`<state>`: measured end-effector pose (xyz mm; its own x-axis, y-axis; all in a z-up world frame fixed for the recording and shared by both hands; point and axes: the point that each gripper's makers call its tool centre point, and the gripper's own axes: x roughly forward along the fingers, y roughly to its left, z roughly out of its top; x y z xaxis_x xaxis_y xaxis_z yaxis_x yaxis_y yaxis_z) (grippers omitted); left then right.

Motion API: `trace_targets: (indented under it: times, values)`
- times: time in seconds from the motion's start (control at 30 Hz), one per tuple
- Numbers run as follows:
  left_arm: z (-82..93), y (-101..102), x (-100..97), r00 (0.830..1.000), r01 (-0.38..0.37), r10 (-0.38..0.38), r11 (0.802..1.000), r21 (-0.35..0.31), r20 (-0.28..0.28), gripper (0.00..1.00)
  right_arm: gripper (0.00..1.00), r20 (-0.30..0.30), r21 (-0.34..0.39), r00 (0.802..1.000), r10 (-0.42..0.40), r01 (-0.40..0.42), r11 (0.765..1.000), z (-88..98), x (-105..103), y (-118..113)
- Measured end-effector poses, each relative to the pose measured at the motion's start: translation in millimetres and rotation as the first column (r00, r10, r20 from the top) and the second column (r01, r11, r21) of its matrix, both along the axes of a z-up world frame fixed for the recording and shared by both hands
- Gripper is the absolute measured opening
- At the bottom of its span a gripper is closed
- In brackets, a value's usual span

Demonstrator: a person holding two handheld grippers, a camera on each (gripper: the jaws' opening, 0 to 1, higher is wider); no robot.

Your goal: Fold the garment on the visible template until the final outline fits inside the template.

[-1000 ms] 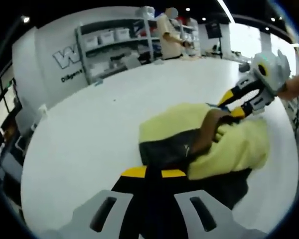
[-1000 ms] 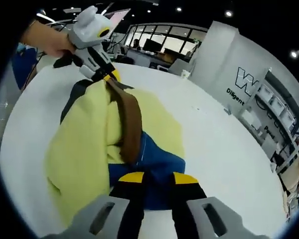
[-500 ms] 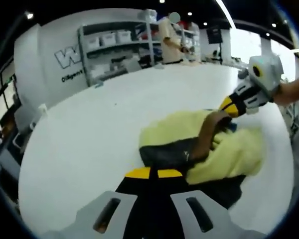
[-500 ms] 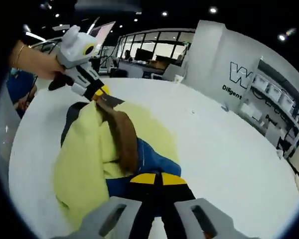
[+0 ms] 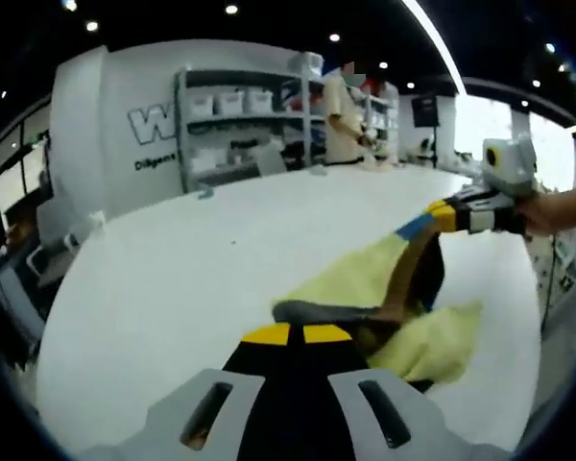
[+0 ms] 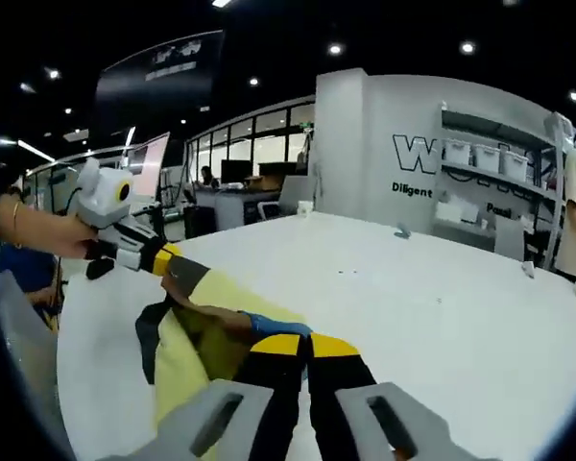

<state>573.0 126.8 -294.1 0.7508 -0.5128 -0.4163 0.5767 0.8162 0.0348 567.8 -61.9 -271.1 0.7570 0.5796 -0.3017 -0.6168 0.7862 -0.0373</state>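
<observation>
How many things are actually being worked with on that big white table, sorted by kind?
Hand-held grippers: 2, the left hand-held gripper and the right hand-held gripper, both shut on the cloth.
Garments: 1, a yellow garment with dark, brown and blue parts, lifted between them.
Tables: 1, the white table.
Total: 4

A lab or workshop hall: metal shelving (image 5: 240,120) stacked with storage bins (image 6: 480,158), a lettered wall (image 5: 125,125), office desks with monitors (image 6: 235,171), ceiling spotlights.

Yellow-blue-brown garment (image 5: 394,288) lifted, stretched above table.
</observation>
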Motion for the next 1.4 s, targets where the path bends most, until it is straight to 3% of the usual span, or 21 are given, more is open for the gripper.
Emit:
trace_targets:
  times: [0.13, 0.2, 0.27, 0.43, 0.6, 0.83, 0.93, 1.07, 1.13, 1.2, 1.27, 1.3, 1.33, 1.4]
  values:
    - [16.6, 3, -7.6, 1.0, 0.002, -0.003, 1.0, 0.018, 0.03, 0.0, 0.0, 0.037, 0.024, 0.999, 0.017, -0.018, 1.0, 24.3, -5, 8]
    - [30.2, 4, -6.4, 0.997, -0.01, 0.011, 1.0, -0.015, 0.079, 0.0, 0.0, 0.054, 0.067, 0.998, 0.016, -0.019, 0.998, 36.8, -4, 10]
    - [48.7, 2, -11.0, 0.995, -0.028, 0.036, 0.996, -0.083, 0.091, 0.0, 0.0, 0.063, 0.098, 0.998, 0.015, -0.021, 0.995, 49.3, -5, 12]
    - [90.9, 5, -15.9, 0.985, -0.043, 0.063, 0.991, -0.127, 0.159, 0.0, 0.0, 0.12, 0.181, 0.993, -0.001, -0.021, 0.983, 87.8, -2, 15]
    - [150.0, 11, -20.2, 0.957, -0.048, 0.083, 0.99, -0.133, 0.278, 0.0, 0.0, 0.188, 0.213, 0.982, 0.017, -0.058, 0.975, 130.5, -14, 24]
    - [200.7, 12, -35.2, 0.923, -0.032, 0.077, 0.992, -0.125, 0.376, 0.0, 0.0, 0.273, 0.275, 0.962, -0.002, -0.076, 0.959, 180.2, -23, 21]
    - [241.2, 12, -44.5, 0.884, 0.002, 0.05, 0.994, -0.11, 0.464, 0.0, 0.0, 0.321, 0.31, 0.947, -0.021, -0.084, 0.947, 209.4, -29, 14]
    - [275.8, 16, -53.0, 0.849, 0.005, 0.051, 0.995, -0.104, 0.526, 0.0, 0.0, 0.384, 0.366, 0.922, -0.058, -0.094, 0.926, 247.1, -38, 4]
    - [288.1, 16, -58.3, 0.838, 0.021, 0.055, 0.991, -0.132, 0.543, 0.0, 0.0, 0.406, 0.391, 0.911, -0.07, -0.104, 0.914, 263.7, -49, 4]
    - [315.3, 9, -78.2, 0.803, 0.093, 0.046, 0.975, -0.201, 0.594, 0.0, 0.0, 0.447, 0.442, 0.89, -0.086, -0.137, 0.886, 289.3, -64, 1]
    - [319.4, 8, -83.4, 0.802, 0.088, 0.044, 0.978, -0.19, 0.595, 0.0, 0.0, 0.443, 0.432, 0.893, -0.081, -0.134, 0.892, 292.2, -70, 1]
    - [325.0, 7, -87.4, 0.791, 0.094, 0.042, 0.978, -0.189, 0.61, 0.0, 0.0, 0.45, 0.427, 0.889, -0.08, -0.135, 0.894, 295.6, -73, 0]
    - [338.3, 6, -92.1, 0.778, 0.12, 0.063, 0.962, -0.246, 0.625, 0.0, 0.0, 0.463, 0.431, 0.883, -0.08, -0.146, 0.891, 302.7, -80, -3]
    - [347.4, 6, -95.3, 0.759, 0.134, 0.032, 0.97, -0.205, 0.65, 0.0, 0.0, 0.474, 0.457, 0.876, -0.088, -0.16, 0.875, 312.7, -89, -7]
